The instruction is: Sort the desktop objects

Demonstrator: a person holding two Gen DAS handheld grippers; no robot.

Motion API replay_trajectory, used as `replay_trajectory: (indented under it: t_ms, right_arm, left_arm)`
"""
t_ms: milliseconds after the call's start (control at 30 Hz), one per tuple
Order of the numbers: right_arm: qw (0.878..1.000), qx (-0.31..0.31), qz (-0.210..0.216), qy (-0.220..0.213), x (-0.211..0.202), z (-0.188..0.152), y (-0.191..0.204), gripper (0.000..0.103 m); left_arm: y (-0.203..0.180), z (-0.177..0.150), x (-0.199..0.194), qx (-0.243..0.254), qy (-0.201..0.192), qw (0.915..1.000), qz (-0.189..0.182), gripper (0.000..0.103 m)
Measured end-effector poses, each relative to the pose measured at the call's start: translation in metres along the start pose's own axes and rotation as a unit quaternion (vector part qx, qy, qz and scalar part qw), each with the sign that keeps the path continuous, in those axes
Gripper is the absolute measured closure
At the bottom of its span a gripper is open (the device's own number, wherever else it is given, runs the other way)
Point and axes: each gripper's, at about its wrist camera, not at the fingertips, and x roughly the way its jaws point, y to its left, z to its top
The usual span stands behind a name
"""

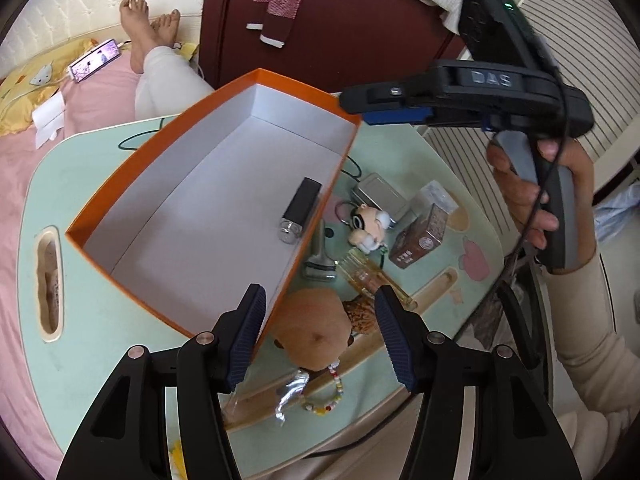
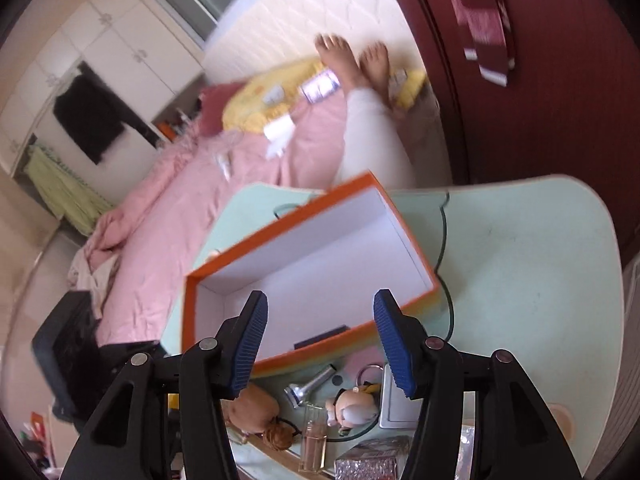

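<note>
Both tools have nothing in them. In the left wrist view, the left tool (image 1: pixel 320 332) sits at the bottom middle with its jaws about half open, and a round brown stuffed toy (image 1: pixel 316 332) lies right between and under them, not yet pinched. That toy rests on the green worktop (image 1: pixel 100 320), just to the right of the orange box (image 1: pixel 132 184), which fills the middle left of the frame. So the box is up and to the left of the toy, very near. A black stick with a clear cap (image 1: pixel 301 210) already lies in the box, pointing from upper right to lower left. The right tool (image 1: pixel 360 104) hangs at the upper right, above the far corner of the box, well apart from the toy, so the left one is nearer. In the right wrist view the right tool (image 2: pixel 320 340) is half open too and empty. That view is blurry. The toy's lower part, a bead string (image 1: pixel 332 392) and crinkly foil (image 1: pixel 294 392) are partly hidden by the tool.
</note>
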Motion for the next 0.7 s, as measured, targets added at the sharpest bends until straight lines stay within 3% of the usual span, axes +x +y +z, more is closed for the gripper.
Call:
replay_trajectory:
  t_ms: [100,200,367,467,567,700]
  right_arm:
    - [1.0,0.007,-0.003,0.019,0.012,0.008,-0.005,0.048]
    - [0.999,0.008,-0.035,0.035,0.016,0.013,-0.009,0.048]
    - [0.998,-0.008,-0.036,0.042,0.017,0.019,0.002,0.048]
    - [0.998,-0.029,-0.036,0.053,0.02,0.025,0.015,0.048]
    - [0.992,-0.065,-0.038,0.105,0.036,0.033,0.033,0.048]
    - [0.96,-0.083,-0.087,0.253,0.079,0.036,0.054,0.048]
  left_arm:
    - [-0.002,-0.002,0.001,-0.004,-0.006,0.9995,-0.03,0.045]
    - [0.002,-0.003,-0.003,-0.016,-0.015,0.9986,-0.048,0.045]
    - [0.031,-0.013,-0.045,-0.057,-0.073,0.9933,-0.069,0.045]
    - [0.051,-0.023,-0.064,-0.086,-0.1,0.9896,-0.056,0.045]
    - [0.064,-0.028,-0.07,-0.106,-0.112,0.9867,-0.051,0.045]
    - [0.075,-0.029,-0.074,-0.122,-0.12,0.9841,-0.046,0.045]
